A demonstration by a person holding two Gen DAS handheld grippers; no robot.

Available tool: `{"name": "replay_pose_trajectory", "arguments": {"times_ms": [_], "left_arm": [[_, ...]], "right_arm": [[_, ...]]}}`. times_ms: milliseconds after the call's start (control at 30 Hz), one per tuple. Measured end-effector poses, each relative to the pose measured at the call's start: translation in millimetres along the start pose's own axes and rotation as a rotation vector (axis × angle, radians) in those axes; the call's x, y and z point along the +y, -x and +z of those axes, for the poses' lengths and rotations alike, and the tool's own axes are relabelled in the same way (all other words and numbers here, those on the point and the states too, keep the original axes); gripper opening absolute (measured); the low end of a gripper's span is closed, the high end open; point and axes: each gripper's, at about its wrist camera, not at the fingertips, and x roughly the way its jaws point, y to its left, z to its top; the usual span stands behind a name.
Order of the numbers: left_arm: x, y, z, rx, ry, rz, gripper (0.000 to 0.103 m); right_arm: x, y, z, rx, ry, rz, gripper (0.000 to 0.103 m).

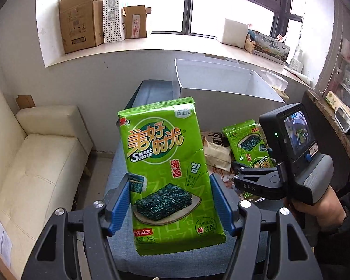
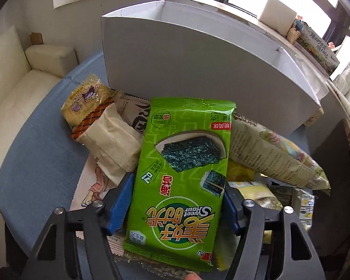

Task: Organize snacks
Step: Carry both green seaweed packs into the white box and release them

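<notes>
My left gripper (image 1: 172,206) is shut on a green seaweed snack packet (image 1: 165,170) and holds it upright above the blue table (image 1: 151,88). My right gripper (image 2: 177,206) is shut on a second green seaweed packet (image 2: 182,161), upside down, over a pile of snacks. The right gripper also shows in the left wrist view (image 1: 249,175), with its packet (image 1: 247,142). A white open box (image 1: 221,81) stands at the far end of the table; in the right wrist view its wall (image 2: 198,70) is just beyond the pile.
The pile holds a yellow noodle pack (image 2: 86,102), a beige pouch (image 2: 114,144) and a printed bag (image 2: 275,154). A cream sofa (image 1: 35,158) is left of the table. Cardboard boxes (image 1: 81,21) stand on the windowsill. A dark round table edge (image 1: 333,126) is at right.
</notes>
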Motion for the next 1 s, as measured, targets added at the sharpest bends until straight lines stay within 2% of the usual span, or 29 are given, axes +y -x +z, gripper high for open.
{"name": "replay_pose_trajectory", "arguments": {"times_ms": [133, 333, 467, 600, 800, 933, 1000], "left_arm": [[-2.3, 0.0, -1.4, 0.0, -0.004, -0.001, 0.07], [-7.4, 0.9, 3.0, -0.013, -0.018, -0.026, 0.07], [-19.3, 2.4, 21.5, -0.057, -0.058, -0.06, 0.07], [-33.4, -2.2, 64.1, -0.11, -0.083, -0.103, 0.07], [-56.3, -38.8, 151.9, -0.151, -0.109, -0.099, 0.07], [-72.5, -100.0, 207.6, -0.097, -0.14, -0.079, 0.07], [-72.9, -128.8, 223.5, -0.051, -0.108, -0.117, 0.07]], "right_arm": [[-9.5, 14.5, -3.4, -0.028, -0.043, 0.037, 0.069], [-34.4, 67.5, -15.2, -0.151, -0.13, 0.135, 0.069], [-62.2, 100.5, -8.6, -0.245, -0.186, 0.138, 0.069], [-102.5, 110.1, 18.8, -0.29, -0.24, 0.112, 0.069], [-146.9, 98.5, 86.2, -0.306, -0.305, 0.12, 0.069], [-156.0, 66.5, 131.0, -0.268, -0.287, 0.108, 0.069], [-156.4, 51.2, 144.4, -0.25, -0.275, 0.113, 0.069]]}}
